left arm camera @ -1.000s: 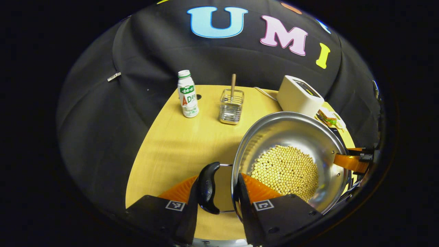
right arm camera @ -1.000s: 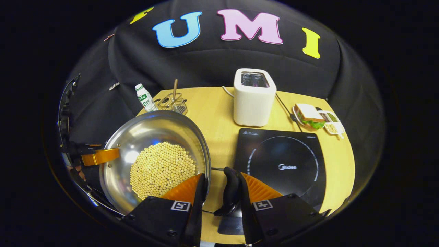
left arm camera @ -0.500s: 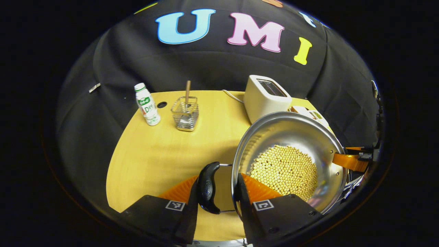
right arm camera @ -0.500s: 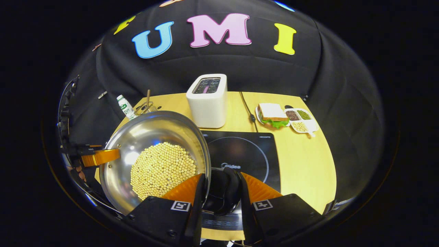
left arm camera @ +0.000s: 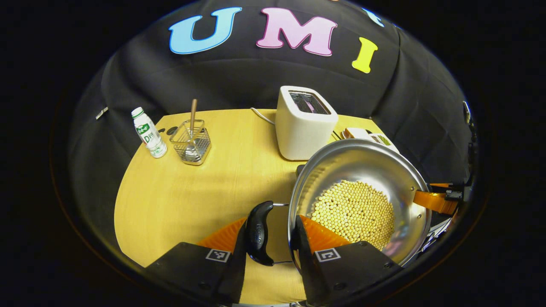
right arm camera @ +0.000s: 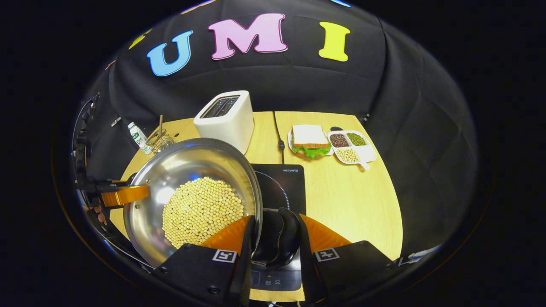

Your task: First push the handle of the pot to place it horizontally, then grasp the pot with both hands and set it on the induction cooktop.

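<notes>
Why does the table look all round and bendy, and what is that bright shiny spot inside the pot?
In both views the fisheye lens curves the table edges. In the right gripper view the pot wall shows bright glare by the beans; in the left gripper view, a dark shadow beside the pot.

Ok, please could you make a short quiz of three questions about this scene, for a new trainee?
1. True or false: the pot holds pale round beans.
2. Which thing stands between the bottle and the toaster? A) wire basket B) sandwich C) divided dish
3. Fill in: the right gripper grips the pot by its black ____.

Key: 1 true. 2 A, the wire basket. 3 handle.
</notes>
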Tool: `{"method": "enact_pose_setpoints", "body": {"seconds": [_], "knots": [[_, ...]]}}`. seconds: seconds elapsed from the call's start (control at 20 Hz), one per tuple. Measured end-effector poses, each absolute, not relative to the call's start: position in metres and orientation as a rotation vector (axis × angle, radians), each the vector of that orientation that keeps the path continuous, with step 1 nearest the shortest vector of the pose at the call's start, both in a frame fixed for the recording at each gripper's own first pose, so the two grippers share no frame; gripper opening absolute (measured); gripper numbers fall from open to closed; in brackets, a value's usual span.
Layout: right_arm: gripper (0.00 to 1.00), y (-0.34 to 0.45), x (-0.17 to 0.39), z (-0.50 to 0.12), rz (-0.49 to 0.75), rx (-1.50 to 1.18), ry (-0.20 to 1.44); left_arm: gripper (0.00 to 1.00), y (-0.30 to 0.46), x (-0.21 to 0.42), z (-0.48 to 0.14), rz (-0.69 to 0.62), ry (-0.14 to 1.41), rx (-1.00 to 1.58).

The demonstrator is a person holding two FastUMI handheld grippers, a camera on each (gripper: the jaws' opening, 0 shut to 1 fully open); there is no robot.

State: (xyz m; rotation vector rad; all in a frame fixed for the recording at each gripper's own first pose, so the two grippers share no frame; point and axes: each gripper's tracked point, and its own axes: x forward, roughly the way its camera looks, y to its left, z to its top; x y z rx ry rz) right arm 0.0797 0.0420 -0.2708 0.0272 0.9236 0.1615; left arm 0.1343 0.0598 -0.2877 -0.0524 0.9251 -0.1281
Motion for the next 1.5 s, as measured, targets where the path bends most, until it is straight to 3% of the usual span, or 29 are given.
{"method": "enact_pose_setpoints", "body": {"seconds": [1.25, 1.3, 1.35, 1.5], "knots": [[0.51, -0.002, 0.119, -0.331, 0.135, 0.044, 0.984, 0.57, 0.008, 0.174, -0.333, -0.123, 0.940, -0.053], [0.47, -0.001, 0.119, -0.332, 0.134, 0.051, 0.985, 0.57, 0.008, 0.174, -0.333, -0.126, 0.937, -0.042], [0.51, -0.001, 0.118, -0.333, 0.135, 0.057, 0.987, 0.58, 0.008, 0.173, -0.333, -0.127, 0.937, -0.035], [0.51, -0.002, 0.118, -0.335, 0.131, 0.078, 0.985, 0.58, 0.008, 0.173, -0.334, -0.124, 0.934, -0.024]]}}
